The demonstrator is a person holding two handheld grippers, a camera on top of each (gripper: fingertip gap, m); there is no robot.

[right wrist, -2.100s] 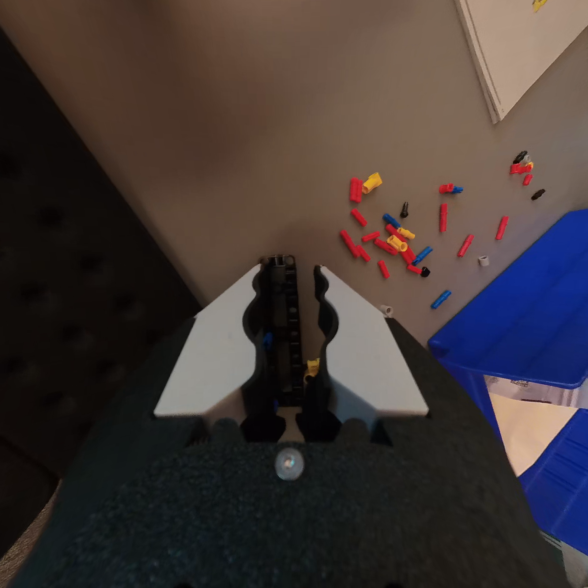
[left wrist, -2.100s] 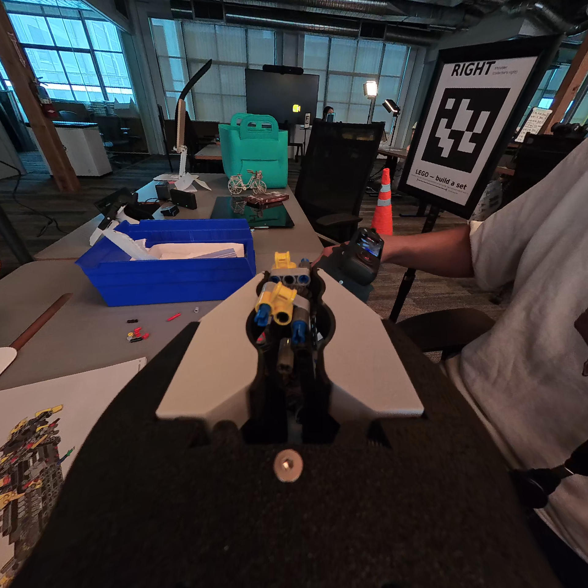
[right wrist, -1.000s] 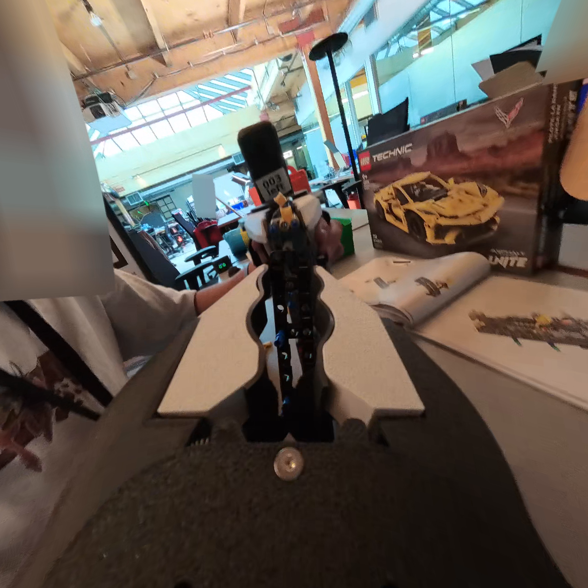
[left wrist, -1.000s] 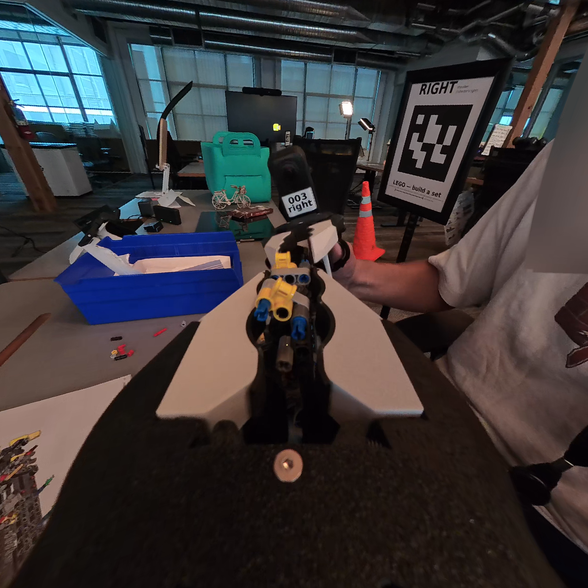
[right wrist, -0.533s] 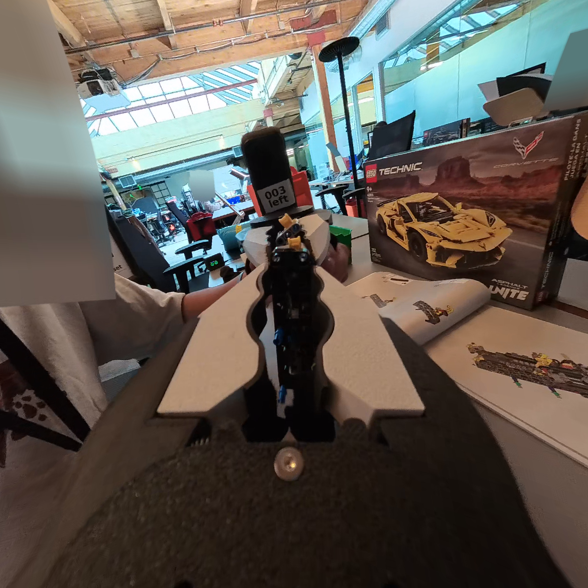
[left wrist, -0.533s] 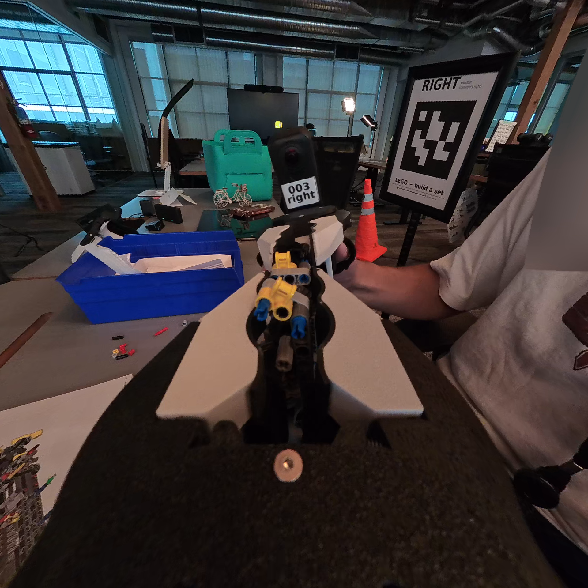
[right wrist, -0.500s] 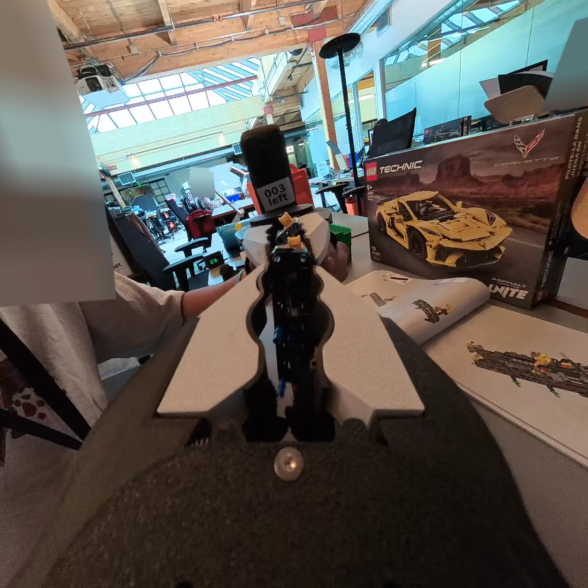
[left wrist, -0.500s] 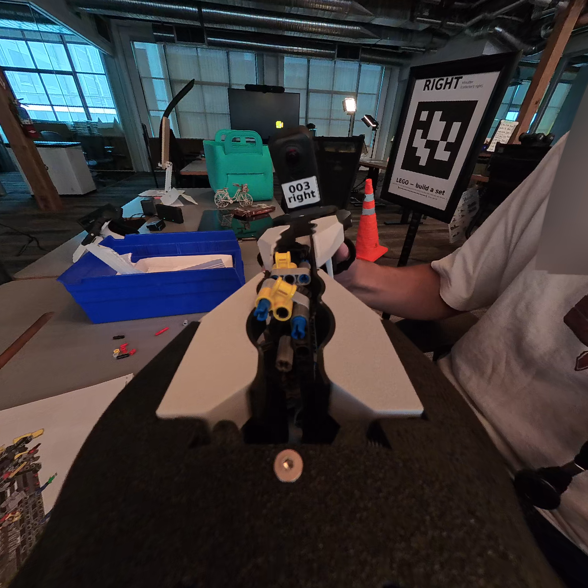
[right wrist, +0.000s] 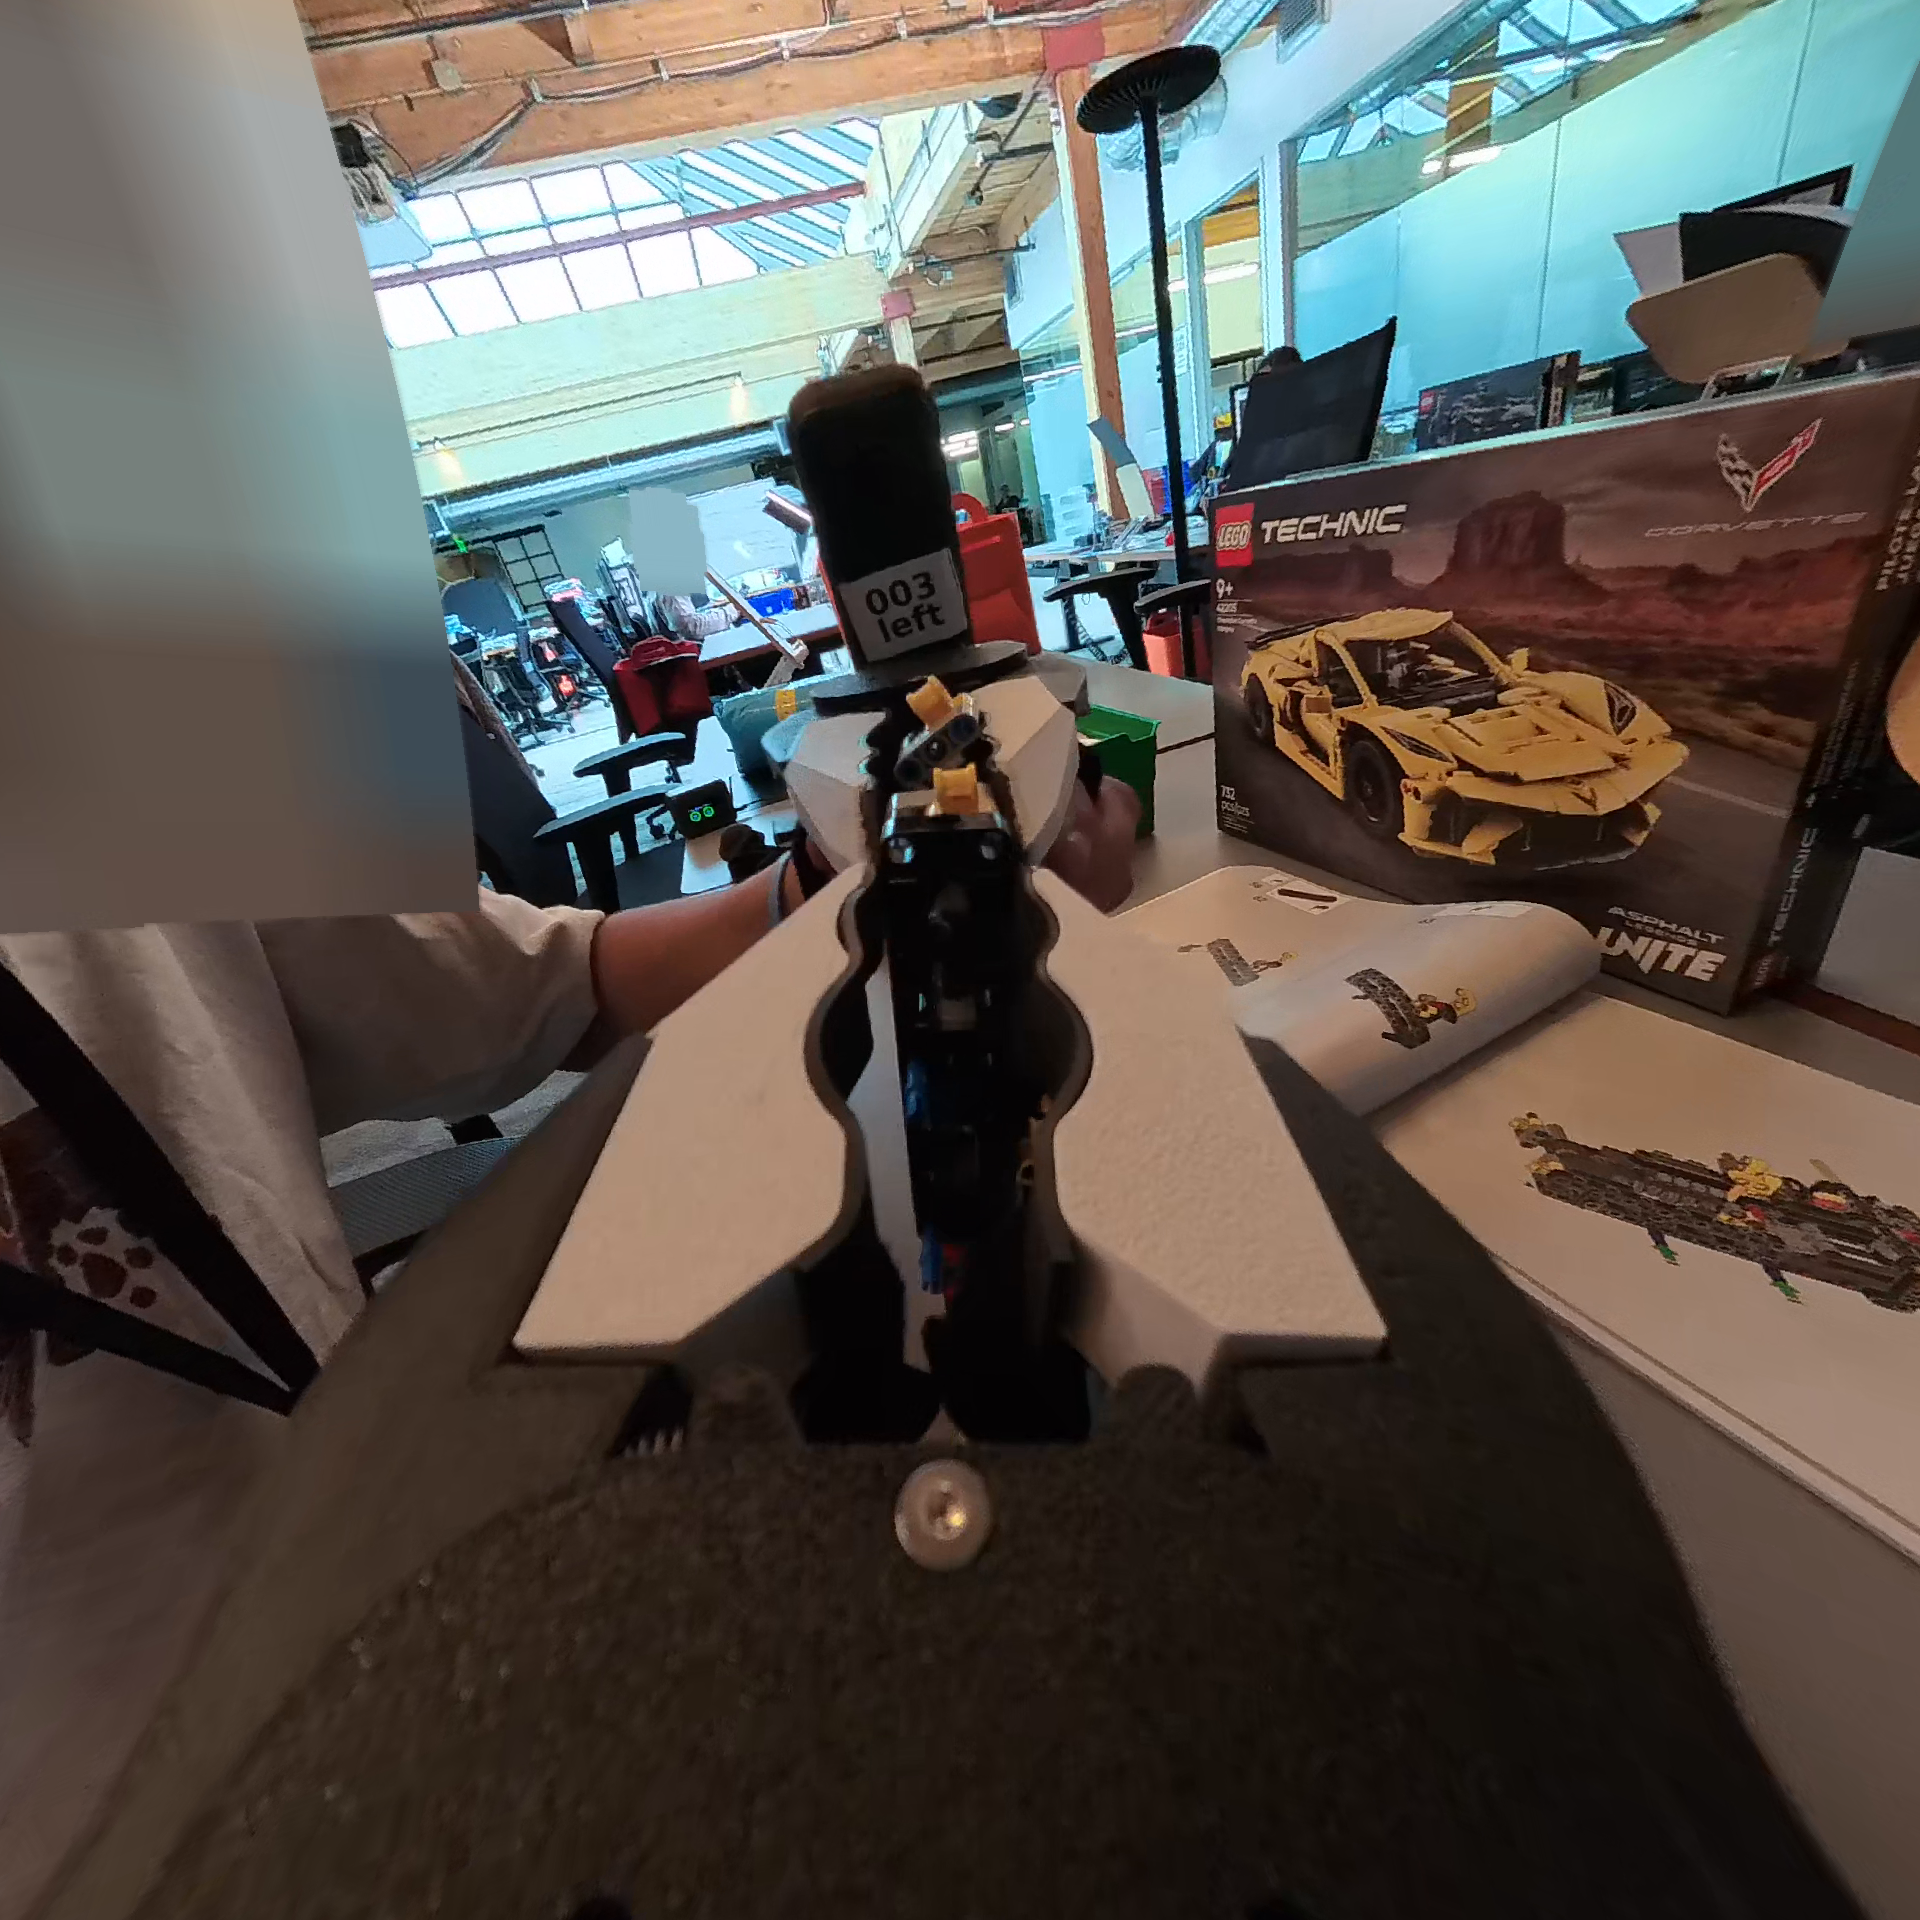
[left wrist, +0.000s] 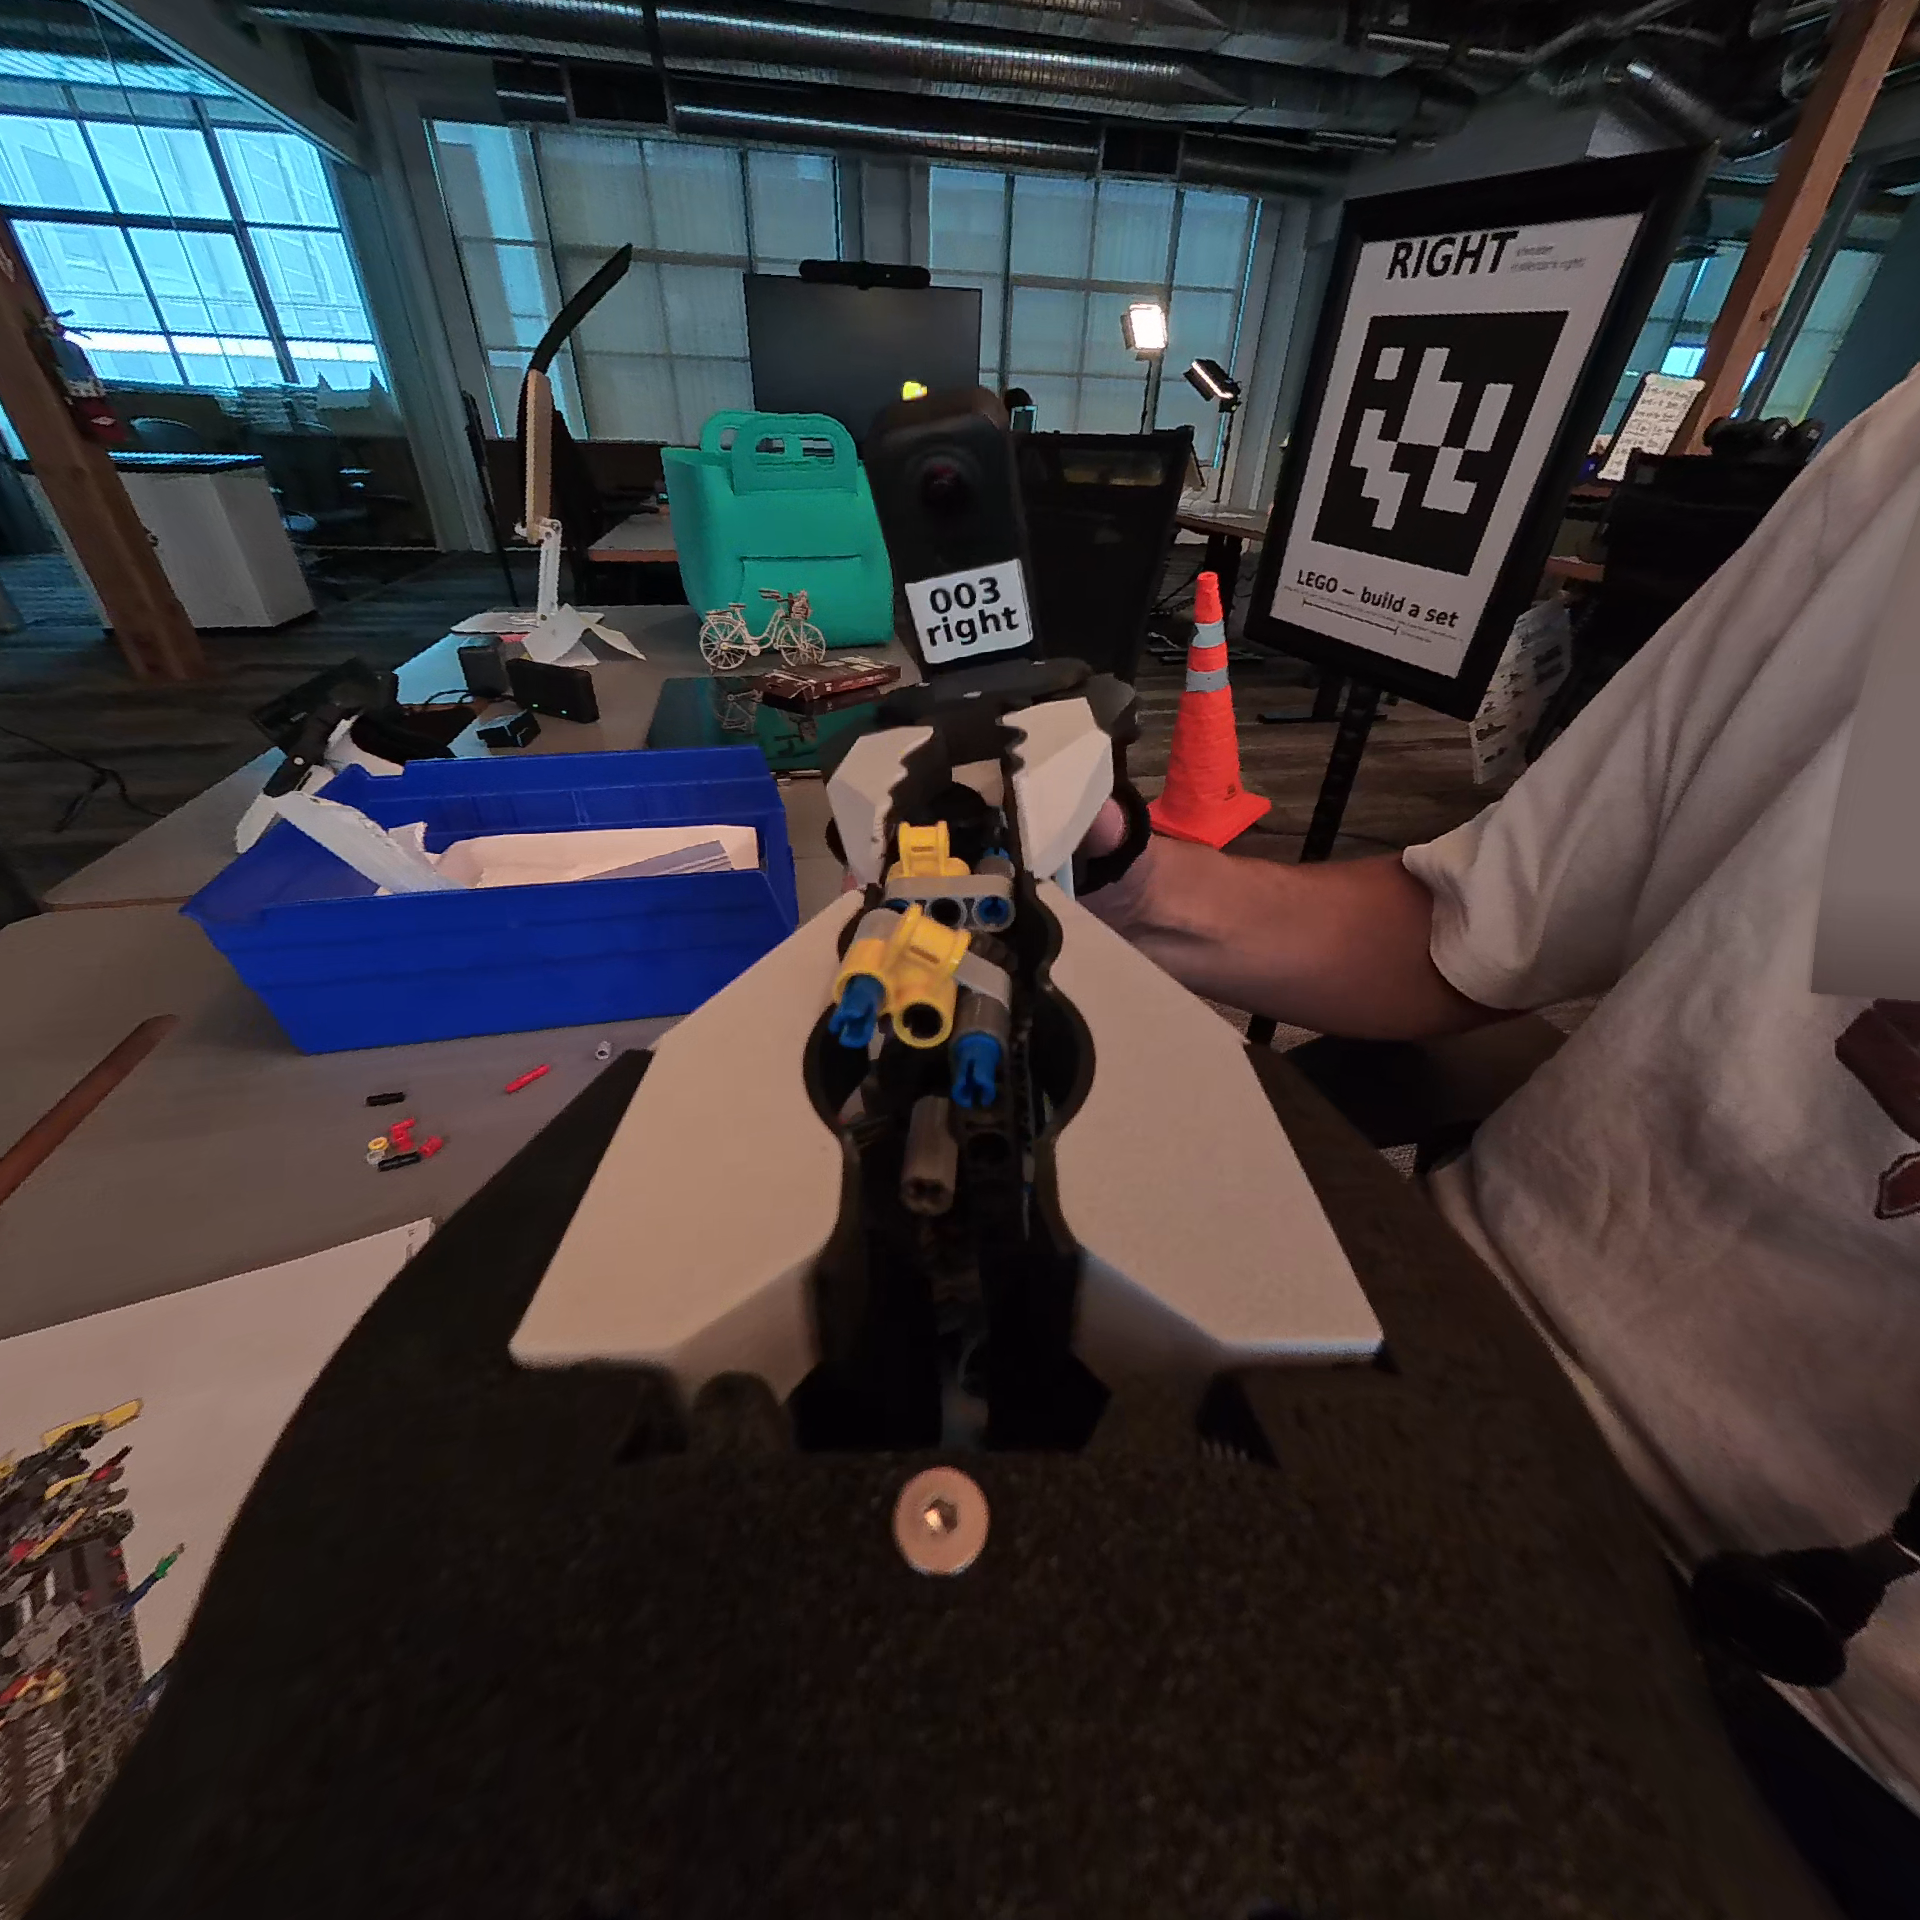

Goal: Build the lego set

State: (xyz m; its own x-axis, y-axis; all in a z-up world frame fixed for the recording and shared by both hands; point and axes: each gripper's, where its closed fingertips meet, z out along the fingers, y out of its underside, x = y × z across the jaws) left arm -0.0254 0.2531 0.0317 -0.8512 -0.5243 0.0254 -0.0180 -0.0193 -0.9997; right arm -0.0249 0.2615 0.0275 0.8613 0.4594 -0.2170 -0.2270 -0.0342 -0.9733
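Observation:
My left gripper (left wrist: 940, 920) is shut on a small lego assembly (left wrist: 914, 977) of yellow, grey and blue pieces, held up above the table. My right gripper (right wrist: 940, 883) is shut on a long black lego beam assembly (right wrist: 951, 1039) with blue pins. The two grippers face each other tip to tip. The right gripper shows straight ahead in the left wrist view (left wrist: 971, 774), the left gripper straight ahead in the right wrist view (right wrist: 930, 764). The black assembly's front end reaches the yellow and grey piece (right wrist: 951, 784). I cannot tell whether they are joined.
A blue bin (left wrist: 499, 935) with paper stands on the grey table, with loose pins (left wrist: 400, 1138) before it. An instruction sheet (left wrist: 177, 1382) lies at the left. A lego box (right wrist: 1538, 707), an open booklet (right wrist: 1382, 966) and a printed sheet (right wrist: 1714, 1195) lie beyond. A person's arm (left wrist: 1278, 935) is at the right. My left and right fingertips are right by each other.
My right gripper has lifted off the table with the black assembly, turned to face the left gripper and closed in tip to tip. The left gripper has barely moved.

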